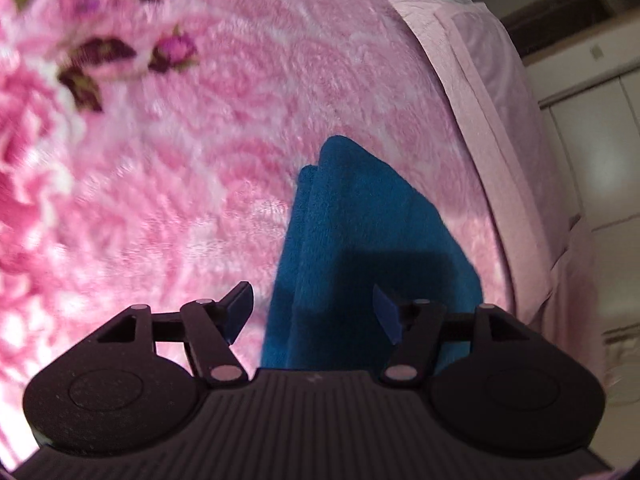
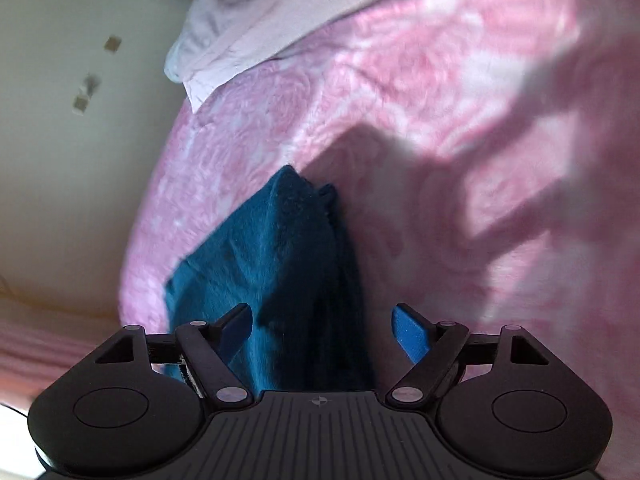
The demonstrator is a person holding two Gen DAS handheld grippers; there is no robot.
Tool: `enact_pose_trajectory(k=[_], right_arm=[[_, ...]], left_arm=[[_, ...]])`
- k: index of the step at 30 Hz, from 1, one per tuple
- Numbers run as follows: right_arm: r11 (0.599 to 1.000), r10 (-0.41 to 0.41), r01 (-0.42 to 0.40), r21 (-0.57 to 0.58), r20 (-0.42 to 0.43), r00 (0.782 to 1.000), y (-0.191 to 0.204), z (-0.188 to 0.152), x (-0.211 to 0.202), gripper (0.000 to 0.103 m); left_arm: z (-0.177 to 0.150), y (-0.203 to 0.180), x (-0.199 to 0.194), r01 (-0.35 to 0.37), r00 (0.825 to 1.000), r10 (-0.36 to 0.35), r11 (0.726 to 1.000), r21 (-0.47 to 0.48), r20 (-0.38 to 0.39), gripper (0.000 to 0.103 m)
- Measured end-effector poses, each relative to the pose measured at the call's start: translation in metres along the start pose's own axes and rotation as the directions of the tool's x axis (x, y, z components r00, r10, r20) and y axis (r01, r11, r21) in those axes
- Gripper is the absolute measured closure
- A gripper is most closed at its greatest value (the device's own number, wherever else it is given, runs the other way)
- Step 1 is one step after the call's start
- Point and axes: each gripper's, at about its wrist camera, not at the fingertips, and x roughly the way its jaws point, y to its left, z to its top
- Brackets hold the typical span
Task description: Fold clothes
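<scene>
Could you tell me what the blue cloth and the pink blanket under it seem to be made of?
Blue cloth: likely terry or fleece, matte with a short fuzzy nap. Pink blanket: plush, probably synthetic fleece, with a soft pile and slight sheen on its printed roses.

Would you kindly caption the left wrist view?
Open left claw over a folded blue towel on a pink floral blanket.

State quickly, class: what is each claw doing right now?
Left claw: open, holding nothing; the blue towel lies between its fingers.
Right claw: open, holding nothing, over the same towel.

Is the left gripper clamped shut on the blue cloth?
No, the left gripper is open, its pads clear of the blue cloth lying between them.
</scene>
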Motion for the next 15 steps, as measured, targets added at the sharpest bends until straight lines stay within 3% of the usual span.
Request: enact_pose_trajectory(k=[3,8,11,12,14,15], right_arm=[[0.998,0.037,-0.035,0.059,-0.035,0.999,-0.011,0.006,0.022,0.023],[0.993,0.094,-0.087,0.084,-0.087,0.992,-0.016,0.007,0.047,0.023],[0.99,0.113,-0.104,0.101,-0.087,0.99,-0.017,0.007,0.051,0.023],[0.988,0.117,-0.107,0.108,-0.085,0.989,-0.017,0.007,0.052,0.023],[0.988,0.119,-0.109,0.106,-0.087,0.989,-0.015,0.007,0.056,0.025],[0.99,0.106,-0.096,0.106,-0.089,0.99,-0.013,0.007,0.059,0.036]], left_arm=[[0.007,0.013,0.02,0.047,0.998,-0.05,0.997,-0.062,-0.041,0.041],[0.013,0.016,0.039,0.12,0.989,-0.124,0.991,-0.057,-0.076,0.041],[0.018,0.012,0.053,0.159,0.977,-0.166,0.986,-0.056,-0.131,0.056],[0.02,0.012,0.06,0.174,0.971,-0.181,0.983,-0.06,-0.157,0.066],[0.024,0.012,0.071,0.192,0.958,-0.203,0.979,-0.075,-0.2,0.073],[0.027,0.012,0.074,0.199,0.953,-0.211,0.977,-0.074,-0.216,0.075]])
